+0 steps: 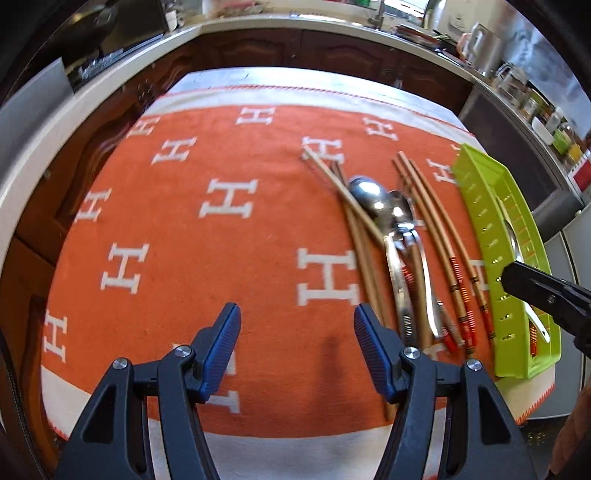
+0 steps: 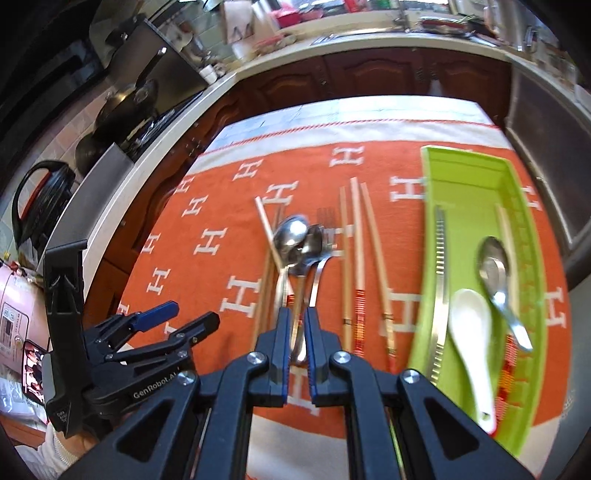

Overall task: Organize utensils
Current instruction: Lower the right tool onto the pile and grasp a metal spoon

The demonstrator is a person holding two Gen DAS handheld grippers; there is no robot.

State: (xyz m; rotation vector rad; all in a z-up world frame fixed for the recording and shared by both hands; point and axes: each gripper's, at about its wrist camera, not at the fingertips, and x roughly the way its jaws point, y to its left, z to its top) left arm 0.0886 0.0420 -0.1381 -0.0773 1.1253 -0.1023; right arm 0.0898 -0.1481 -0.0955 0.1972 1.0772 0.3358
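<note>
The left tool [image 1: 297, 354] hovers, jaws apart and empty, over the orange cloth [image 1: 229, 258]; the right tool [image 2: 296, 347] stands nearly closed above loose spoons [image 2: 295, 236] beside a green tray [image 2: 469, 177].

Both fisheye views look steeply down from just behind their own fingers toward the far kitchen counter [image 2: 369, 33]. The left view sits over bare orange cloth [image 1: 221, 258]; the right hangs nearer the green tray [image 2: 476, 177]. They share the loose utensil pile [image 1: 391, 236] (and the tray).

Orange cloth [image 2: 229, 258] under chopsticks [image 2: 356, 254], spoons [image 2: 291, 236], green tray [image 2: 465, 173].
</note>
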